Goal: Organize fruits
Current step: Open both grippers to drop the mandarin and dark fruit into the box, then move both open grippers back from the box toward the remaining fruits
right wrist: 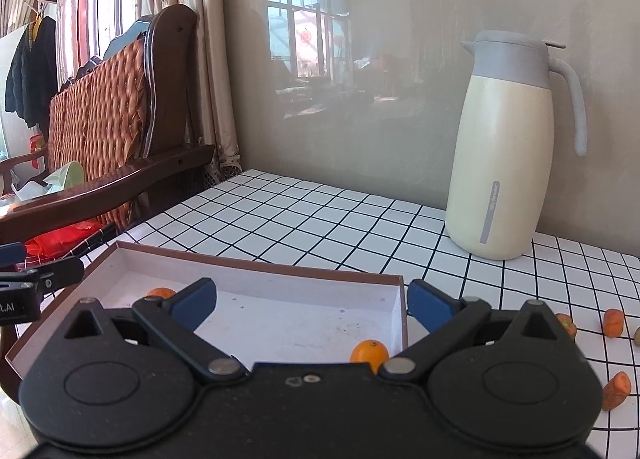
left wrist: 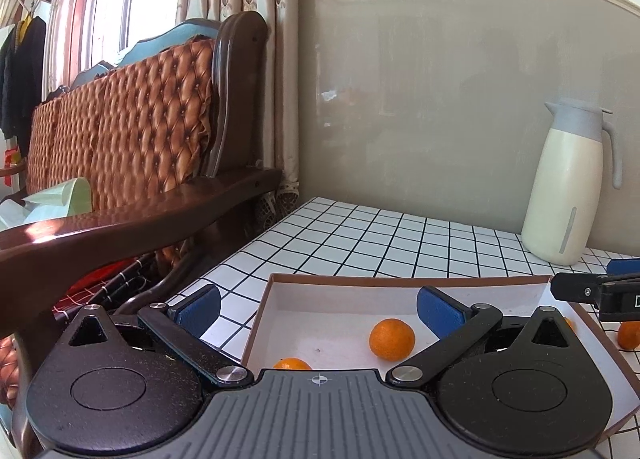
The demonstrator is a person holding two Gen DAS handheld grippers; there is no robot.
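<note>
A shallow white box with a brown rim (left wrist: 344,279) (right wrist: 256,263) lies on the checked table. In the left wrist view it holds an orange (left wrist: 392,339) and a second orange (left wrist: 292,364) half hidden by my gripper body. My left gripper (left wrist: 318,309) is open and empty above the box's left part. My right gripper (right wrist: 312,305) is open and empty over the box's right part; below it lie an orange (right wrist: 369,354) by the right wall and another (right wrist: 160,292) at the left. Its tip shows in the left wrist view (left wrist: 576,287).
A cream thermos jug (right wrist: 508,147) (left wrist: 568,183) stands at the back right by the wall. Carrot pieces (right wrist: 614,322) (right wrist: 616,390) lie on the table right of the box, and one orange fruit (left wrist: 629,334) too. A wooden sofa (left wrist: 120,139) stands along the left.
</note>
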